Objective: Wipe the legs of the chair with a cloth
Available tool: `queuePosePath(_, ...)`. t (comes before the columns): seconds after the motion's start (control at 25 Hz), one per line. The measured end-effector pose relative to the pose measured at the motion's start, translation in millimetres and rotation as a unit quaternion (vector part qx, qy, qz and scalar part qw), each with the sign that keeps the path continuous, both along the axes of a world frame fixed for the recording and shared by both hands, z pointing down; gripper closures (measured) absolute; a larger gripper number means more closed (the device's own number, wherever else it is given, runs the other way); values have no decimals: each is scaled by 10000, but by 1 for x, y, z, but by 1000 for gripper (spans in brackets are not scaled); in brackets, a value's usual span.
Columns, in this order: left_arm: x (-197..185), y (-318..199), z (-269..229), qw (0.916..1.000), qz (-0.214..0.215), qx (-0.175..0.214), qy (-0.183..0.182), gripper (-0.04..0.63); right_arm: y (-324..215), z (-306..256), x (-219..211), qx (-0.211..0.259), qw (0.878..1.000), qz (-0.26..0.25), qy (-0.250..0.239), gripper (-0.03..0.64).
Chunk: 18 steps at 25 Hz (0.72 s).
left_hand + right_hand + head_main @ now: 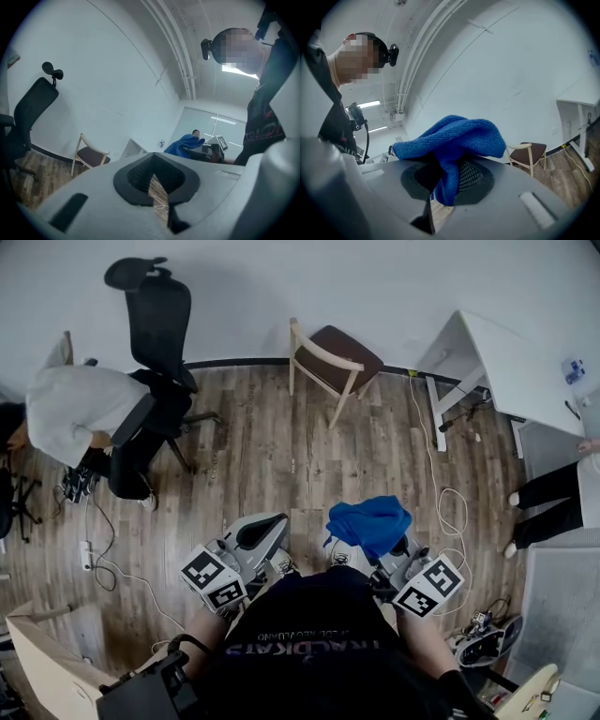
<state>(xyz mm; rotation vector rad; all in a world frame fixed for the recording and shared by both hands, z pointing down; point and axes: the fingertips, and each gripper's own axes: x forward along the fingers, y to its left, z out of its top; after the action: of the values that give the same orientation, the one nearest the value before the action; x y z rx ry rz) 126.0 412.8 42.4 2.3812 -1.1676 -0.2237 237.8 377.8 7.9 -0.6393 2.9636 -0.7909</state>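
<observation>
A blue microfibre cloth [368, 524] is clamped in the right hand-held gripper [449, 185]; left hand-held gripper [157, 176] closed, empty. Approach the wooden brown-seated chair [333, 357] low.

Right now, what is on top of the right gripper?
A blue cloth, pinched between the jaws, is bunched over the right gripper. In the head view it covers the jaw tips.

Chair [330, 360] against the wall [375, 277]; office chair [155, 324] to its left, table [511, 367] to its right, cloth [370, 524] well before it.
</observation>
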Motion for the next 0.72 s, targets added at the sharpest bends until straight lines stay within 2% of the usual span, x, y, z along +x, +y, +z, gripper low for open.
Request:
queuePosePath(0.36,-37,-2,7,9998,-193,1,65,598,-9,10,-34,-26,9996,-123,259,551)
queuePosePath(0.52,-52,-15,11,9994,-334,-9,-100,598,-35,18,-37,-115,9994,-61,314,552)
queuePosePath(0.72,-67,-46,25,9980,-574,-241,-146,598,-88,33,-47,-267,9993,-92,250,552)
